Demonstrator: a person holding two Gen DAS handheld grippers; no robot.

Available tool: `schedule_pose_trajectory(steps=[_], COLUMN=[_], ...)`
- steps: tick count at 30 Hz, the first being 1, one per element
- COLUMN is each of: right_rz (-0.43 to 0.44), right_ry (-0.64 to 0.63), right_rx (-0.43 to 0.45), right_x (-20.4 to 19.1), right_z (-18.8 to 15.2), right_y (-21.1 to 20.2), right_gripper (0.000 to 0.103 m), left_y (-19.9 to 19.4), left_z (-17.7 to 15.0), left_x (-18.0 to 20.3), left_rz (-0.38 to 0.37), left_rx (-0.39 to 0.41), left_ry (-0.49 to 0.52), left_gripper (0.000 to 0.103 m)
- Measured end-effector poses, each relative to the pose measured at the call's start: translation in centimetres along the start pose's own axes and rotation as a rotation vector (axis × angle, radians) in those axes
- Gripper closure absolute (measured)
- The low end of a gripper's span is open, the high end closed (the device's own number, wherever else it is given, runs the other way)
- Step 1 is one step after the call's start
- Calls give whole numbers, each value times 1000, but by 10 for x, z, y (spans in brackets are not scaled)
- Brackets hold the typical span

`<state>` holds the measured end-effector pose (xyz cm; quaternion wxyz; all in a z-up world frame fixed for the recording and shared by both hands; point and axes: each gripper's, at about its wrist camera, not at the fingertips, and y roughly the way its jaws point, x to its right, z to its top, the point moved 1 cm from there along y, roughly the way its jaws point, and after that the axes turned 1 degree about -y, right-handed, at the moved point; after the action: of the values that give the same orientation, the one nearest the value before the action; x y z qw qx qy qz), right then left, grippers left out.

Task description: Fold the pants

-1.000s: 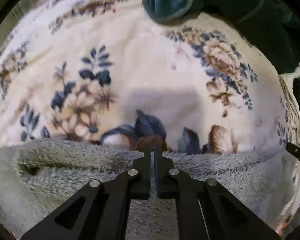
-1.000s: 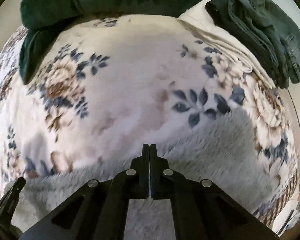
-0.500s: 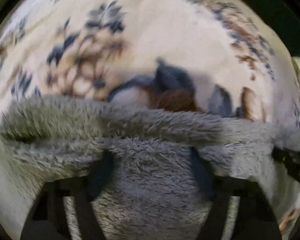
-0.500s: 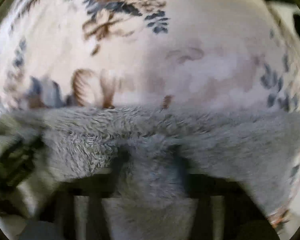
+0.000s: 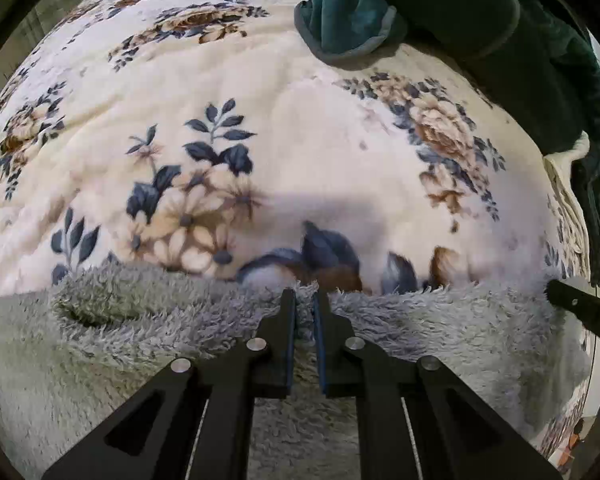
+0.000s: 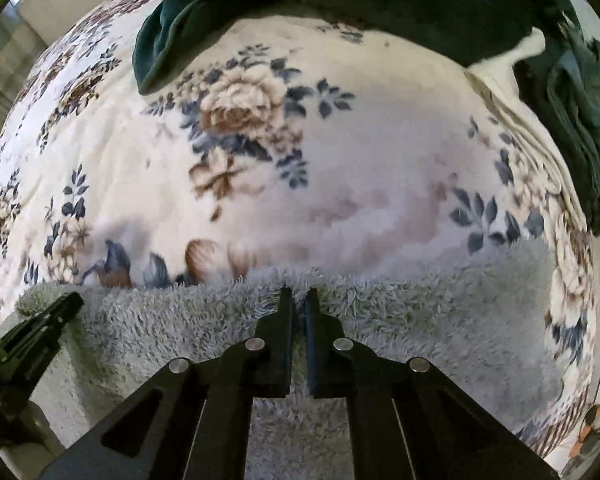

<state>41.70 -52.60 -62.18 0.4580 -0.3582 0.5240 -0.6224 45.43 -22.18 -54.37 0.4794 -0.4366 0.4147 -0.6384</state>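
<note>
1. Pants (image 5: 100, 344): grey and fluffy, they lie flat across the near part of the bed, on a cream floral blanket (image 5: 308, 152). Their far edge runs straight from side to side.
2. Left tongs (image 5: 305, 298): the two fingers stand almost together with a narrow gap. Fleece at the far edge of the pants sits in that gap, so they are pinching the pants.
3. Right tongs (image 6: 296, 296): they show the same narrow gap at the same edge, with fleece between the tips, nipping the pants.
4. The two tongs sit side by side along this edge; each shows at the margin of the other's view.
5. A dark green blanket (image 5: 480, 28) is bunched at the far end of the bed.
6. Folded dark clothes (image 6: 572, 120) lie on a pale cloth (image 6: 512, 92) at the right edge of the bed.
</note>
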Motion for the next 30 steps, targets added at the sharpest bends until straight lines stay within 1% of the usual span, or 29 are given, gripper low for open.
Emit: schedule_pose_trajectory(steps=[1, 2, 3, 4, 5, 6, 7, 8, 9, 10, 11, 13, 14, 15, 16, 17, 18, 19, 20, 21, 22, 24, 25, 27, 28, 29, 30], right_rz=[-7, -16, -17, 1, 35, 75, 122, 156, 166, 155, 126, 30, -17, -42, -50, -37, -4, 8, 15, 11, -16, -77, -109, -116, -121, -115, -89], right_ry=[-18, -58, -76, -66, -46, -16, 25, 74, 145, 196, 277, 457, 553, 630, 720, 757, 802, 809, 807, 786, 758, 691, 669, 693, 705, 712, 721], right_rx=[-23, -84, -145, -172, -174, -170, -153, -117, -74, -54, -35, -28, -35, -43, -69, -87, -110, -118, -111, -96, -84, -14, 14, 34, 22, 2, -34], right_x=[-4, -8, -10, -10, -6, 2, 14, 30, 56, 74, 102, 160, 190, 214, 241, 252, 265, 271, 273, 272, 269, 264, 262, 270, 277, 283, 289], right_z=[3, 6, 6, 5, 3, -1, -10, -22, -34, -44, -59, -91, -108, -123, -140, -147, -156, -159, -160, -158, -157, -156, -157, -165, -168, -170, -174], right_y=[9, 28, 43, 50, 50, 44, 33, 17, -3, -14, -27, -42, -46, -46, -40, -35, -23, -15, -8, -5, -7, -21, -33, -44, -43, -38, -31], right_gripper=[98, 97, 97, 91, 79, 68, 48, 41, 41, 41, 41, 41, 41, 41, 41, 41, 41, 49, 88, 96, 96, 97, 97, 97, 97, 97, 96], left_y=[11, 23, 30, 30, 26, 16, 4, -6, -19, -29, -38, -48, -48, -44, -36, -30, -18, -8, 3, 8, 14, 23, 26, 31, 34, 37, 42], left_z=[4, 3, 2, -2, -5, -10, -16, -21, -29, -37, -46, -66, -75, -83, -90, -94, -97, -98, -100, -103, -103, -106, -107, -109, -109, -109, -109], left_x=[1, -1, -3, -5, -7, -9, -10, -9, -7, -3, 2, 14, 23, 33, 45, 51, 61, 69, 78, 84, 91, 98, 99, 97, 96, 95, 95], left_rz=[11, 18, 14, 1, -12, -29, -38, -53, -77, -81, -80, -94, -96, -107, -114, -109, -111, -118, -105, -92, -84, -38, -33, -32, -41, -55, -71], left_rx=[-38, -101, -137, -165, -170, -161, -145, -135, -122, -113, -110, -123, -145, -164, -185, -203, -229, -247, -262, -274, -283, -290, -294, -293, -291, -289, -290], left_ry=[1, -14, -30, -51, -66, -86, -107, -122, -132, -134, -135, -137, -138, -139, -132, -126, -126, -121, -107, -96, -78, -31, -21, -13, -16, -22, -29], left_gripper=[95, 90, 90, 89, 85, 76, 70, 57, 41, 32, 19, 18, 18, 18, 18, 18, 18, 18, 18, 18, 18, 18, 17, 13, 10, 3, 0])
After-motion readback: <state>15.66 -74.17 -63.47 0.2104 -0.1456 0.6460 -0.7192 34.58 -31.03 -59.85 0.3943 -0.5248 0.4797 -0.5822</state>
